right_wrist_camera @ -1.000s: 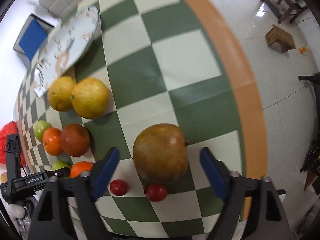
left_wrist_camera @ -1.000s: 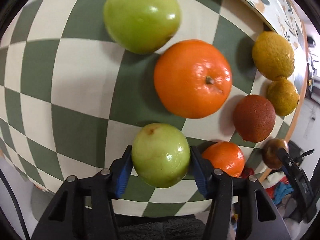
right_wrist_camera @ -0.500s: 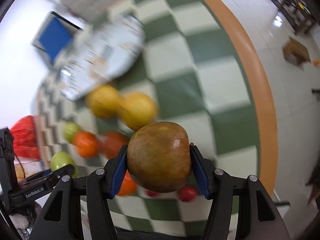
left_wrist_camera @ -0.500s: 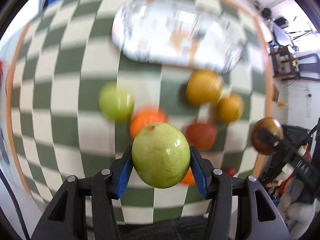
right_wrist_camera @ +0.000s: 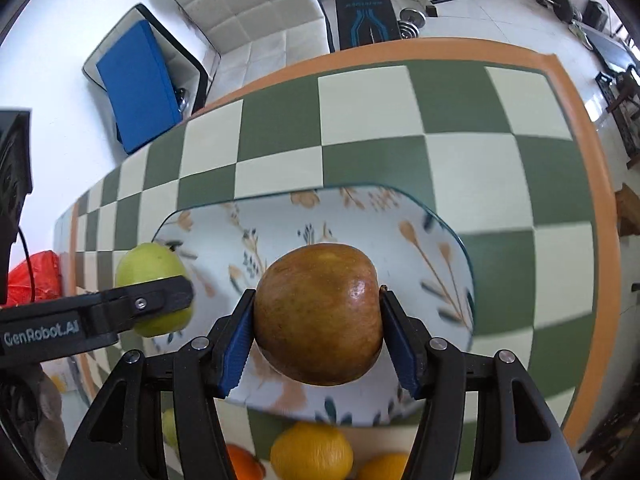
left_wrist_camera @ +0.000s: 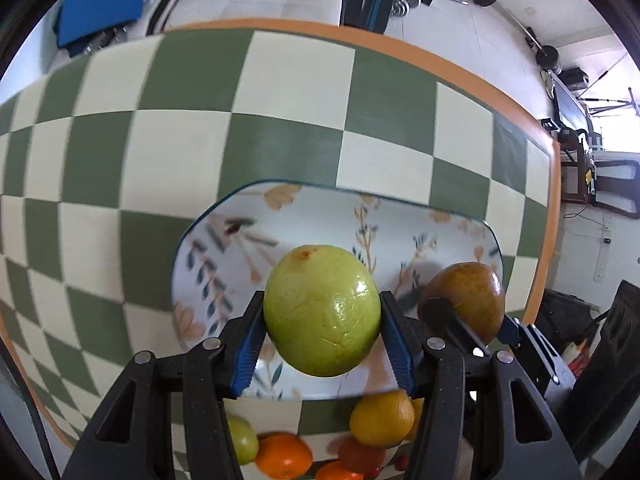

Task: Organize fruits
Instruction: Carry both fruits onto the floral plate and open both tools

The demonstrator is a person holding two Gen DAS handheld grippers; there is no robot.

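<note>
My left gripper (left_wrist_camera: 322, 322) is shut on a green apple (left_wrist_camera: 322, 310) and holds it above the near part of a floral oval plate (left_wrist_camera: 320, 216). My right gripper (right_wrist_camera: 318, 320) is shut on a brown-green fruit (right_wrist_camera: 318, 314) above the same plate (right_wrist_camera: 360, 216). The brown fruit shows in the left wrist view (left_wrist_camera: 466, 300) to the right, and the green apple in the right wrist view (right_wrist_camera: 150, 272) to the left. Loose fruits lie near the plate's near edge: a yellow citrus (left_wrist_camera: 382, 418), an orange (left_wrist_camera: 284, 460), a green fruit (left_wrist_camera: 242, 440).
The plate sits on a green-and-cream checkered table with an orange border (left_wrist_camera: 400, 46). A yellow citrus (right_wrist_camera: 312, 456) lies below the plate in the right wrist view. A blue box (right_wrist_camera: 136, 84) and gym gear stand on the floor beyond the table.
Both grippers lifted their fruits from the table and carried them forward over the plate. The right gripper closed on the brown fruit. The loose fruits now lie behind, at the bottom of both views.
</note>
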